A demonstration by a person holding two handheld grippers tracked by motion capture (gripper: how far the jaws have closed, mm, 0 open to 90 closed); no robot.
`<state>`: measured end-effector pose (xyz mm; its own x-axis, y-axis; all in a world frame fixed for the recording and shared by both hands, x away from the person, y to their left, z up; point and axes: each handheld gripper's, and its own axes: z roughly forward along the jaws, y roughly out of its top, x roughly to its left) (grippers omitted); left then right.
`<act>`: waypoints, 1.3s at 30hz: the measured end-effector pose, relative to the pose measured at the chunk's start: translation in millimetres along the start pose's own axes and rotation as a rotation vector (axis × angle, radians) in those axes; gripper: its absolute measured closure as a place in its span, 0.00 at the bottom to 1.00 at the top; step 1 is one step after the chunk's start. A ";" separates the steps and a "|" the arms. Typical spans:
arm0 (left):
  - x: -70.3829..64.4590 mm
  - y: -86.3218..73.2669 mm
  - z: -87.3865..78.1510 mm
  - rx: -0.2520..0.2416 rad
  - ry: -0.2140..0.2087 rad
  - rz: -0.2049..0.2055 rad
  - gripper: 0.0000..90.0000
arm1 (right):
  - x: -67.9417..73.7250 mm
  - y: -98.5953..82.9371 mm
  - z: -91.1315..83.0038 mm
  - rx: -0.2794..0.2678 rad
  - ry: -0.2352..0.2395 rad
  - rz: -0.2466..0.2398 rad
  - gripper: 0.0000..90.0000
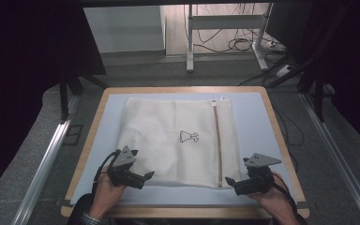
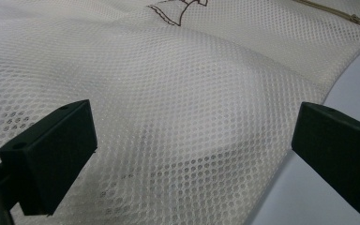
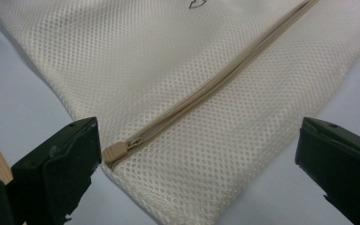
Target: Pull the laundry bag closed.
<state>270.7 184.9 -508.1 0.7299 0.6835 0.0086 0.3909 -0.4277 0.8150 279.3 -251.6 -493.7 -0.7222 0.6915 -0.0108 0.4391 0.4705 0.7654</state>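
My right gripper (image 3: 197, 154), jaws spread, frames the zipper pull (image 3: 114, 152) at the mesh bag's (image 1: 168, 136) near edge; left gripper (image 2: 192, 159) hovers open.

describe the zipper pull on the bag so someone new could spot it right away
On the pale blue table mat lies a cream mesh laundry bag. A tan zipper runs down its right side toward the person. At its near end, by the right claw, sits the small beige zipper pull, the only solid tab.

Your mesh laundry bag (image 1: 168, 140) lies on the table (image 1: 253, 117); its zipper (image 1: 217, 140) runs along its right side, front to back.
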 end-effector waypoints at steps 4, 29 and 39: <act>0.0 0.2 0.9 0.013 -0.010 -0.010 0.00 | 4.7 1.1 4.6 0.034 0.000 -0.024 0.05; -0.3 1.6 3.9 0.049 -0.047 -0.062 0.02 | 29.2 8.5 18.3 0.104 0.028 -0.205 0.40; -0.5 1.8 3.4 0.051 -0.033 -0.055 0.02 | 39.5 8.2 27.3 0.149 0.056 -0.309 0.54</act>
<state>273.0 181.8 -508.6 0.7245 0.6871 -0.0551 0.4581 -0.4201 0.7834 269.0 -205.5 -505.4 -0.8595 0.4749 -0.1893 0.2652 0.7307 0.6290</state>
